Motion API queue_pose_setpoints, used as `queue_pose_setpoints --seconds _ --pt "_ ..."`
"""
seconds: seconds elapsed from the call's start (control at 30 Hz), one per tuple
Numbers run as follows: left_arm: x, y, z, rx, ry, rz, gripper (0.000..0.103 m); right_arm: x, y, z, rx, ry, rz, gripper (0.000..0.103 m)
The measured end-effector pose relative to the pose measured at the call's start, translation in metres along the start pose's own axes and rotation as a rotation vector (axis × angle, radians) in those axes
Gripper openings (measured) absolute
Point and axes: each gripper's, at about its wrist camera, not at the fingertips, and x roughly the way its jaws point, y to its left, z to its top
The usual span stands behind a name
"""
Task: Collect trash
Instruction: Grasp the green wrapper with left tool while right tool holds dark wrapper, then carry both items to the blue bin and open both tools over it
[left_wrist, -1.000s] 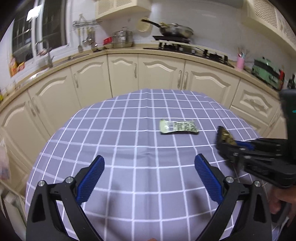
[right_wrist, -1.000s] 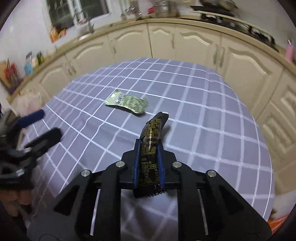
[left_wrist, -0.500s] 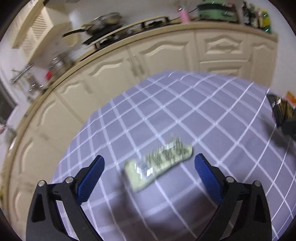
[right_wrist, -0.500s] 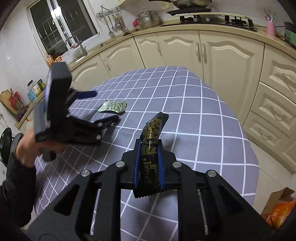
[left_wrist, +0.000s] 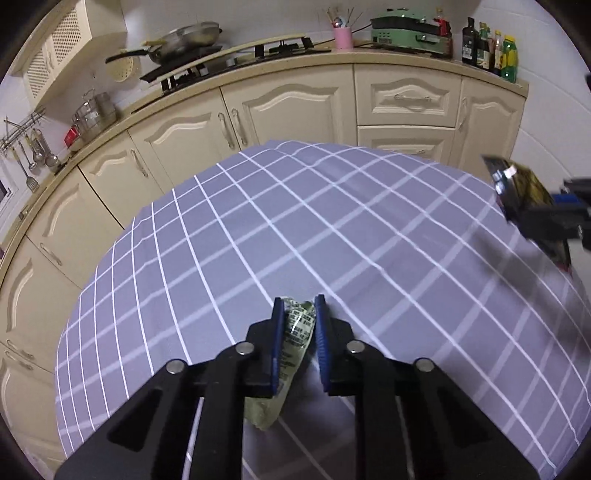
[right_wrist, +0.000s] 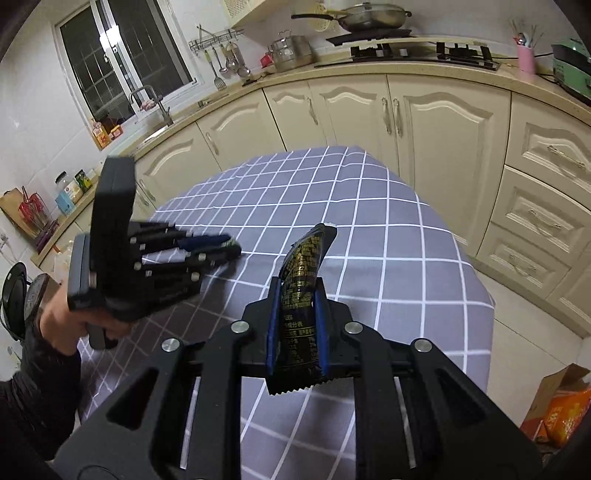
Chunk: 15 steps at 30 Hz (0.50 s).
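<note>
My left gripper (left_wrist: 298, 306) is shut on a pale green wrapper (left_wrist: 293, 332), low over the grey checked tablecloth (left_wrist: 332, 229); the wrapper's tail hangs below the blue pads. My right gripper (right_wrist: 297, 291) is shut on a black and gold wrapper (right_wrist: 304, 269) that sticks up between its fingers, above the table's near right side. In the left wrist view the right gripper (left_wrist: 546, 218) with the black wrapper (left_wrist: 517, 184) shows at the right edge. In the right wrist view the left gripper (right_wrist: 229, 247) shows at the left, held by a hand.
Cream kitchen cabinets (left_wrist: 295, 107) curve around the table's far side, with a stove and pan (right_wrist: 369, 18) on the counter. An orange bag in a cardboard box (right_wrist: 561, 406) lies on the floor to the right of the table.
My left gripper has come down onto the green wrapper and closed on it. My right gripper still holds the black wrapper and has drawn back toward the table's right side.
</note>
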Motion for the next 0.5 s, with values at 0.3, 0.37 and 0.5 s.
queue_pose_setpoints --seconds 0.3,0.37,0.5 --pt "-0.063 -0.026 -0.018 -0.12 -0.128 -0.021 0.015 -0.052 -0.003 -0.016 0.012 -0.073 -0.029 0.017" --pt "-0.082 -0.039 -0.014 -0.119 -0.179 -0.026 0.015 -0.068 -0.008 -0.021 0.025 -0.094 -0.045 0.017" --pt "-0.11 -0.073 -0.001 -0.094 -0.255 -0.06 0.015 -0.102 -0.025 -0.03 0.058 -0.14 -0.085 0.017"
